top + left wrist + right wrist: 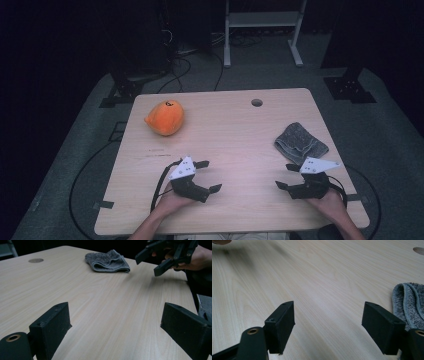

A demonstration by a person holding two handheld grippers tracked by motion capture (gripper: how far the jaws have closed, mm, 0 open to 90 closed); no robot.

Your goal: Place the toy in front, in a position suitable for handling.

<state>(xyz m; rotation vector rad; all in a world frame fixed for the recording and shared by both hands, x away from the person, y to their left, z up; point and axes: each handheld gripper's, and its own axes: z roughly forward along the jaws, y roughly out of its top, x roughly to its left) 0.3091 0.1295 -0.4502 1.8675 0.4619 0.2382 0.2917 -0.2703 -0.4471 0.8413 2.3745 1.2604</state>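
Holding both claws spread and empty above the bench [225,130], I see the grey cloth [301,143] just beyond my right claw [286,176], and judge a shallow pinch could snag one fold only.

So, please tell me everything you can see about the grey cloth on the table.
The grey cloth looks like soft terry towel, folded into a loose, thick bundle with a stitched hem along its rounded edge. It lies flat on the pale wooden table, near its right edge, just beyond the right gripper. The open jaws sit close to the cloth, and nothing is between them. The folds look slightly rumpled.
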